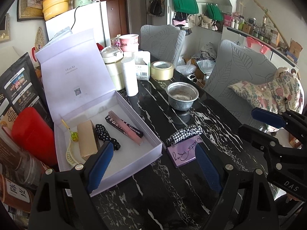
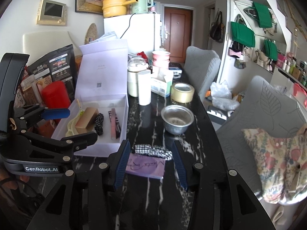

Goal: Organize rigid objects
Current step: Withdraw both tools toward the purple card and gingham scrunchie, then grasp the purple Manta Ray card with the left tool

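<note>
An open lilac gift box sits on the black marble table. Inside lie a tan box, a polka-dot scrunchie, a pink-and-black bar and a cream hair clip. A purple card lies on the table with a checked scrunchie on its far edge. My left gripper is open and empty, between box and card. My right gripper is open, with one finger on each side of the card.
A metal bowl, a tape roll, a white cylinder and a cream jar stand farther back. A red tin and black bags lie left of the box. Grey chairs line the right side.
</note>
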Available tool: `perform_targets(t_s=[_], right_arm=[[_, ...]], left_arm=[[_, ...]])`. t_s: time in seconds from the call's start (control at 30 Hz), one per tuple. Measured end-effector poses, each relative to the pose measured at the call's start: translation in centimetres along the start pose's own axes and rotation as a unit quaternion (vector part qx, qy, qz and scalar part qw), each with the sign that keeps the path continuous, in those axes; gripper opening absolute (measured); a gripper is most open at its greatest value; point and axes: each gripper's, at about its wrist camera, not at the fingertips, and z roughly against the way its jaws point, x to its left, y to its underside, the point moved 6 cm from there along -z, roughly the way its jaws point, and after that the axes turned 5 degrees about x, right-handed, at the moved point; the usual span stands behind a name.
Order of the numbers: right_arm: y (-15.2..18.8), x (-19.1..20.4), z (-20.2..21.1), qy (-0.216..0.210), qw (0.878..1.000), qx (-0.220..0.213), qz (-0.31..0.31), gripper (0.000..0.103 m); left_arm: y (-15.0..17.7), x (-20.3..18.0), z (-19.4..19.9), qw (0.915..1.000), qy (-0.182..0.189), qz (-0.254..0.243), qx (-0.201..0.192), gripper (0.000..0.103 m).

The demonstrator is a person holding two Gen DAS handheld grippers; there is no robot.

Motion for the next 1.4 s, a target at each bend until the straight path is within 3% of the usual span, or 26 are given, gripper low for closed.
perform_targets(t_s=[0.37,0.87,1.23,1.4], right_arm=[[3.4,-3.8,0.0,0.009,1.000,0.006,-0.026,0.058],[7.5,-9.0,-2.0,0.014,0.997,0.033,-0.074,0.058],[8.9,-11.4,-3.3,0.021,0.994,0.047,-0.098,0.058],[9.2,-11.9,-3.8,0.023,0.993,0.053,-0.104,0.058]], left_arm=[[1.5,-2.9,-3.3,0.9988,0.020,0.023,0.037,0.088],[2.6,-6.4,-9.9,0.9935,0.037,0.069,0.083,0.088],[2.3,-7.0,-14.1,0.9899,0.017,0.095,0.104,0.088],[1.8,-7.4,-14.6,0.9918,-0.011,0.079,0.100,0.088]])
